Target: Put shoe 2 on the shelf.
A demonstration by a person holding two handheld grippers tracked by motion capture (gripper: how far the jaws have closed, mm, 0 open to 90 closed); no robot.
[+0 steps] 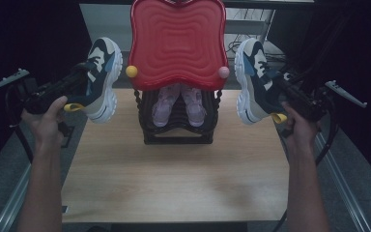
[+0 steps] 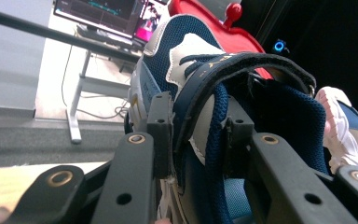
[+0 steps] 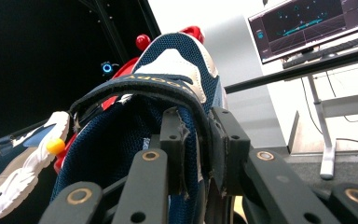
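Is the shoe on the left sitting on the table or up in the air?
Up in the air. The left gripper clamps the left shoe above the table.

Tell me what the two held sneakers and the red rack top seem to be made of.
Left sneaker: navy woven mesh with smooth cream panels, likely synthetic leather; matte. Right sneaker: same look. Their white soles look rubbery. Red rack top: apparently moulded plastic, glossy, with rippled concentric ridges.

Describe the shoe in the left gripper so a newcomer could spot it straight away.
Start at the red wavy-topped rack standing at the table's far edge. Left of it, held in the air by the left gripper, is a navy, white and grey sneaker. Its twin hangs right of the rack, and the pair inside the rack is pink.
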